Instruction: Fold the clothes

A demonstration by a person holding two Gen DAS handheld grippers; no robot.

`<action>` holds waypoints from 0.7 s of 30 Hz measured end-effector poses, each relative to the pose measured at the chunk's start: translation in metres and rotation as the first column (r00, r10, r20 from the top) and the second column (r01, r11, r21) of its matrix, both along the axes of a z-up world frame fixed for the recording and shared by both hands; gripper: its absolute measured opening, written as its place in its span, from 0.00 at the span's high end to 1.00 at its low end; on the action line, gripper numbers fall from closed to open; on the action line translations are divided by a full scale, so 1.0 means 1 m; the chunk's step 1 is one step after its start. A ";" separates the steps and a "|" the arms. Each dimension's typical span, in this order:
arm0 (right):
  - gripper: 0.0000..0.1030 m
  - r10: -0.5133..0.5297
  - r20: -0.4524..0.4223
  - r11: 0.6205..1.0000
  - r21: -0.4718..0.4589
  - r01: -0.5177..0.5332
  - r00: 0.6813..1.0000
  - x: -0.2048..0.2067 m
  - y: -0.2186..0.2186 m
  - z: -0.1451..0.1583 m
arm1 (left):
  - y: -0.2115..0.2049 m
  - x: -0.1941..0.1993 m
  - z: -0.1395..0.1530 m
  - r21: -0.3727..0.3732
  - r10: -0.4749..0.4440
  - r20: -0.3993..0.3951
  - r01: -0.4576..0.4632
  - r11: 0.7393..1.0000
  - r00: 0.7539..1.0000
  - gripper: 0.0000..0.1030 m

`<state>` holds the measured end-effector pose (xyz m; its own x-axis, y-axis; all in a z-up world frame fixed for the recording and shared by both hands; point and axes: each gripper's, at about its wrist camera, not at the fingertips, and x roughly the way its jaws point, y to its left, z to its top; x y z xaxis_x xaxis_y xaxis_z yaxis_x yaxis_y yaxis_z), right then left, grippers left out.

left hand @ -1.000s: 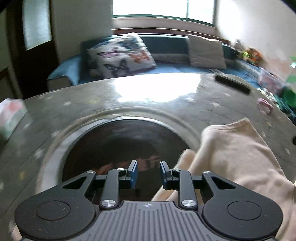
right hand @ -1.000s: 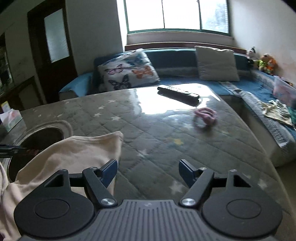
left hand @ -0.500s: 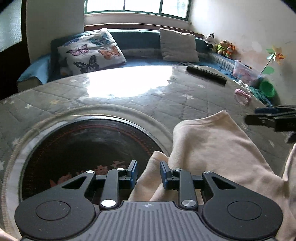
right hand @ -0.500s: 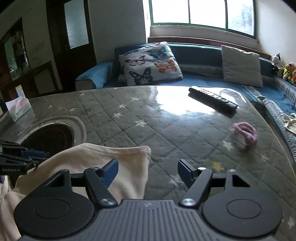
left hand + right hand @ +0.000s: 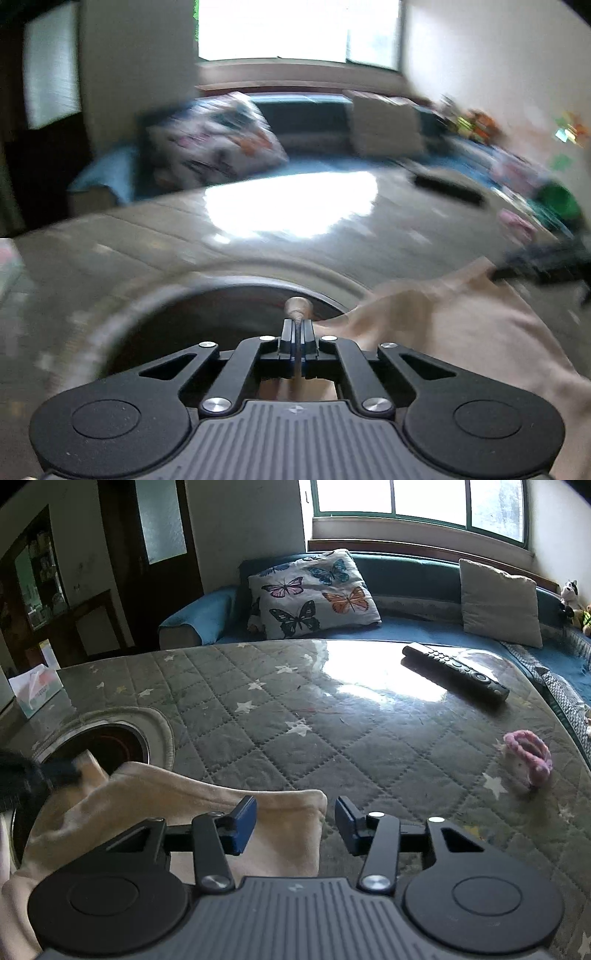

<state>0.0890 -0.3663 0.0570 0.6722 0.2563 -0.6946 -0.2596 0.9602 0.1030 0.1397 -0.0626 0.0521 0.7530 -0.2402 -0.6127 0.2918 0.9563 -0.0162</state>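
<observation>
Left gripper (image 5: pixel 296 332) has its jaws pressed together on a thin pinch of the cream garment (image 5: pixel 461 332), a small nub of cloth poking out just past the tips. Right gripper (image 5: pixel 295 827) stands with its blue pads (image 5: pixel 243 825) spread apart, straddling the garment's near right corner without clamping it; the left pad sits over the cloth, the right pad over bare quilt.

From the right wrist view, the cream garment (image 5: pixel 192 805) lies on the worktop (image 5: pixel 332 716) with its long axis running left to right across the near edge, its squared end pointing right and its far left end lapping over the round recessed opening (image 5: pixel 107 738). Its lower left part is cut off by the frame and partly hidden behind the gripper body.

Farther out on the quilted, star-patterned cover rest a pink hair tie (image 5: pixel 528 757) at the right and a black remote (image 5: pixel 456 672) beyond it, well apart. A tissue box (image 5: pixel 35 688) sits at the far left edge. Behind the worktop, a butterfly cushion (image 5: pixel 310 590) and a plain cushion (image 5: pixel 500 602) lean on the blue sofa (image 5: pixel 406 576).

The left wrist view is heavily motion-blurred; a dark shape at its right edge is hard to make out.
</observation>
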 end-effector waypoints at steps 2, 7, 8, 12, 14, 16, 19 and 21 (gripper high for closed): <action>0.54 0.002 -0.004 1.000 -0.004 -0.002 1.000 0.003 0.002 -0.002 | 0.011 0.008 -0.001 -0.011 0.032 -0.014 -0.032 0.999 0.999 0.97; 0.64 0.008 -0.024 1.000 -0.007 -0.008 1.000 0.008 0.007 -0.010 | 0.019 0.017 -0.011 -0.006 0.048 -0.048 -0.048 0.999 0.998 0.97; 0.71 0.012 -0.031 1.000 -0.003 -0.012 0.999 0.009 0.008 -0.012 | 0.019 0.019 -0.012 -0.004 0.050 -0.047 -0.050 0.999 0.998 0.97; 0.96 0.004 -0.028 1.000 -0.026 -0.005 1.000 0.015 0.012 -0.013 | 0.020 0.026 -0.014 0.002 0.057 -0.041 -0.057 0.998 0.998 0.97; 0.96 -0.007 -0.016 0.999 -0.031 0.006 1.000 0.020 0.013 -0.013 | 0.021 0.031 -0.016 0.007 0.062 -0.041 -0.061 0.998 0.997 0.97; 0.96 -0.016 -0.006 0.999 -0.043 0.016 1.000 0.027 0.015 -0.014 | 0.021 0.040 -0.018 0.016 0.069 -0.048 -0.068 0.998 0.996 0.97; 0.94 -0.020 -0.010 0.999 -0.051 0.019 1.000 0.037 0.018 -0.017 | 0.023 0.051 -0.023 0.021 0.081 -0.077 -0.079 0.997 0.994 0.97; 0.91 -0.015 -0.003 0.998 -0.060 0.015 1.000 0.036 0.020 -0.013 | 0.025 0.050 -0.023 0.016 0.080 -0.083 -0.079 0.997 0.993 0.93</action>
<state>0.1251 -0.3467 0.0437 0.6733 0.2045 -0.7106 -0.2452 0.9684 0.0463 0.1899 -0.0374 0.0287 0.7152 -0.1740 -0.6770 0.2133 0.9766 -0.0256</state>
